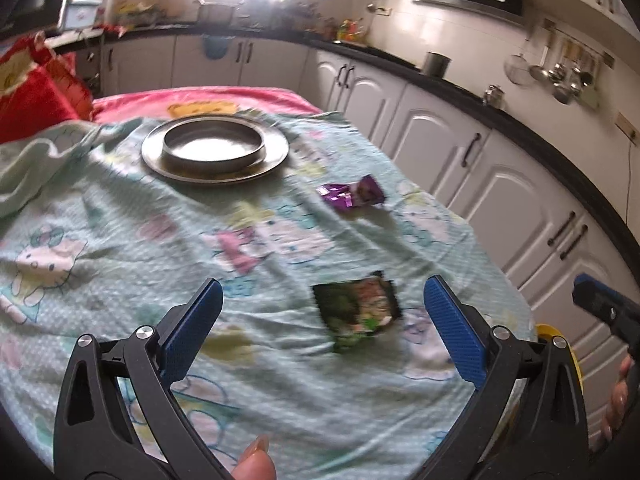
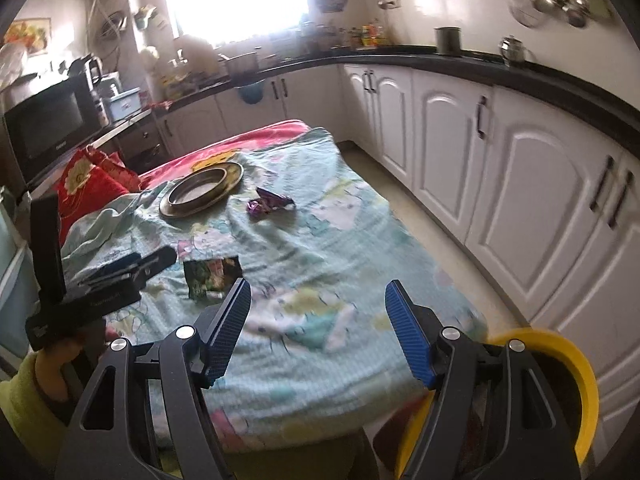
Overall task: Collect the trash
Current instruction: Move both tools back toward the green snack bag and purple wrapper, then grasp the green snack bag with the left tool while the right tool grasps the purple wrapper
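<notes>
A dark green snack wrapper [image 1: 357, 309] lies flat on the pale green cartoon-print cloth [image 1: 120, 216], just ahead of my left gripper [image 1: 324, 300], which is open and empty above it. A crumpled purple wrapper [image 1: 354, 194] lies farther off, right of a metal plate. In the right wrist view the green wrapper [image 2: 213, 276] lies left of my right gripper [image 2: 318, 294], which is open and empty over the cloth; the purple wrapper [image 2: 269, 205] lies beyond. The left gripper [image 2: 132, 266] shows at the left, beside the green wrapper.
A round metal plate with a dish on it [image 1: 215, 148] sits at the far end of the table. A yellow bin [image 2: 560, 364] stands off the table's near right corner. White cabinets [image 2: 520, 208] line the right side. A red cushion [image 1: 32, 88] lies far left.
</notes>
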Motion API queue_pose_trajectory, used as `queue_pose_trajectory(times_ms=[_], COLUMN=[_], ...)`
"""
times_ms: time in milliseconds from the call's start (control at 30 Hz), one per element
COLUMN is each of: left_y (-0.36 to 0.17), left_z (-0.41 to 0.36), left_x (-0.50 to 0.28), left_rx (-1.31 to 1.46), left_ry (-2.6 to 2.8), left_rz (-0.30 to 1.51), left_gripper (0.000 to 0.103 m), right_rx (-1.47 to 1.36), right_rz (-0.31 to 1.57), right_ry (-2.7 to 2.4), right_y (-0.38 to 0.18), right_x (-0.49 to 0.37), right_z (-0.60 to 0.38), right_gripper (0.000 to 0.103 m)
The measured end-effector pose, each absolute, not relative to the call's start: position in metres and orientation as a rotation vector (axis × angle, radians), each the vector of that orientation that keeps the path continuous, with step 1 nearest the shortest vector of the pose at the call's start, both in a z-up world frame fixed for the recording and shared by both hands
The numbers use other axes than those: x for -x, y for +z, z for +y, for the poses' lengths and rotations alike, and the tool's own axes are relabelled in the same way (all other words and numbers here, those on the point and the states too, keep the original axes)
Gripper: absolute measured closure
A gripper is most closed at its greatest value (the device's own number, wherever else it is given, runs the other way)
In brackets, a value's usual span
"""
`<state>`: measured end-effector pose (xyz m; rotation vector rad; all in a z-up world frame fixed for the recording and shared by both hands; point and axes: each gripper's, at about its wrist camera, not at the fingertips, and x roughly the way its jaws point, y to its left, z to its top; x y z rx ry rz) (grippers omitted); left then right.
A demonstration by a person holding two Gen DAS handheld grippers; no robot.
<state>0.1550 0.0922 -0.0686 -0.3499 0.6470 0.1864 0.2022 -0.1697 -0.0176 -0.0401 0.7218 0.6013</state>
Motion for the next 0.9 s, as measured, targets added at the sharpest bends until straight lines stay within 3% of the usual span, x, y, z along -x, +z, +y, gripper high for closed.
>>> queue_pose_trajectory(times_ms=[133,367,667,733,900], left_y=[-0.077,-0.092,-0.111,-0.113,-0.115], left_z=[0.104,0.106,0.104,0.104,0.102], left_x=[-0.157,-0.166,-0.181,-0.181,-0.182], left_rx=[0.374,0.409,0.475,0.48,0.467], left_ry=[0.175,0.099,0.024,0.027,0.029], left_rz=[0.662,0.701,0.741,0.747,0.752], left_gripper=[0.011,0.026,0.03,0.035,0.038], right_rx=[0.053,0.122,0.255,0.288,0.366], right_rz=[0.734,0.768,0.77,0.778,0.801], right_ry=[0.641,0.689,0.752,0.754,0.743], right_y=[-0.019,-0.031,-0.046,-0.052,-0.07], right_x=[-0.228,-0.277,-0.317,-0.326,-0.346], right_z=[-0.142,-0.088,-0.023,-0.008,0.027], right_gripper=[0.036,0.036,0.036,0.036,0.045])
